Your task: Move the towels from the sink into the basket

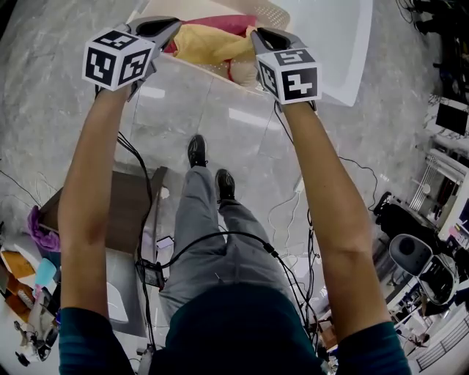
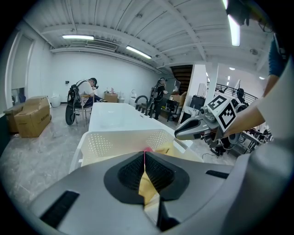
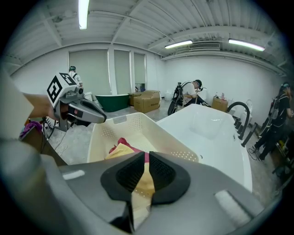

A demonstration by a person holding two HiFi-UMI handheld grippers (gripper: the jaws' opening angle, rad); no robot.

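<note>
Grey polished floor [image 1: 44,88], open workshop hall. The person stands with both arms stretched forward. A cream perforated basket [image 1: 270,13] sits on the floor, and the white sink [image 1: 337,44] lies just beside it.

Status of the task's things:
- A yellow towel [image 1: 209,44] is strung between the two tongs, directly over the basket's opening. Its lower folds look to be already inside the rim.
- A red towel [image 1: 220,22] lies in the basket beneath and behind the yellow one.
- The head view and both gripper views show only bare white in the parts of the sink they take in, with no cloth there. The near end of the basin is not fully covered, so I cannot rule out a leftover.

Tongs:
- The left tongs [image 2: 144,155] are pressed together, pinching a fold of the yellow towel.
- The right tongs [image 3: 147,157] stand slightly parted. Yellow cloth hangs in the narrow gap, and the pads do not look to be clamping it.

Judgement: at least one towel is delivered and the second is at the point of release over the basket. What is left is to let go on the left side so the yellow towel drops in fully, then check the sink for any remaining towel.
</note>
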